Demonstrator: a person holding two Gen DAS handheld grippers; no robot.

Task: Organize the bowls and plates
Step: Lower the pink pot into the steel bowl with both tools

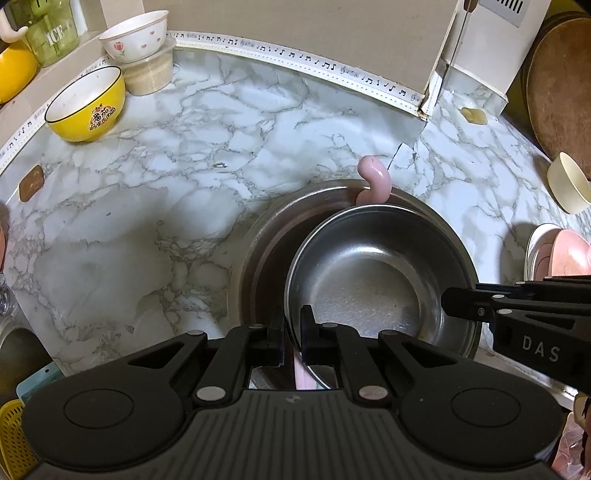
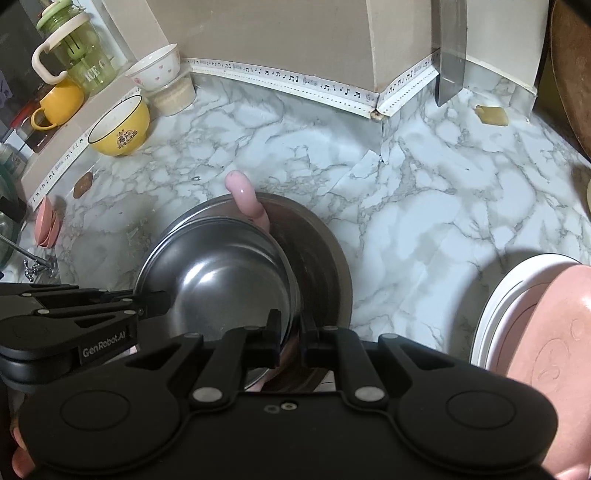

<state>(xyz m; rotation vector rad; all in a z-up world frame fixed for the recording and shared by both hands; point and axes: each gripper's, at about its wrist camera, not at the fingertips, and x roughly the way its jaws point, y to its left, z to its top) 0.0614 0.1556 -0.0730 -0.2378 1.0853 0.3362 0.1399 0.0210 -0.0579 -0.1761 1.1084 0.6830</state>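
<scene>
Left gripper [image 1: 293, 334]: mine, fingers narrowed onto the near-left rim of the small steel bowl [image 1: 380, 280], 1 finger outside the wall, 1 inside.
Right gripper [image 2: 291, 334]: mine, likewise clamped on the same bowl's opposite rim, seen in the left view entering from the right edge.
Small steel bowl: held between my 2 tools, sitting tilted inside the large steel bowl [image 1: 266, 240] on the marble counter [image 1: 147, 221].
Pink curved handle [image 1: 375, 181]: pokes up at the far rim between the 2 steel bowls.
Yellow bowl [image 1: 86, 105]: far left, by the wall.
White floral bowl [image 1: 135, 35]: stacked on a lidded tub [image 1: 149, 74] behind it.
Pink plate [image 2: 550, 350]: on a white plate [image 2: 491, 314], right of the steel bowls.
</scene>
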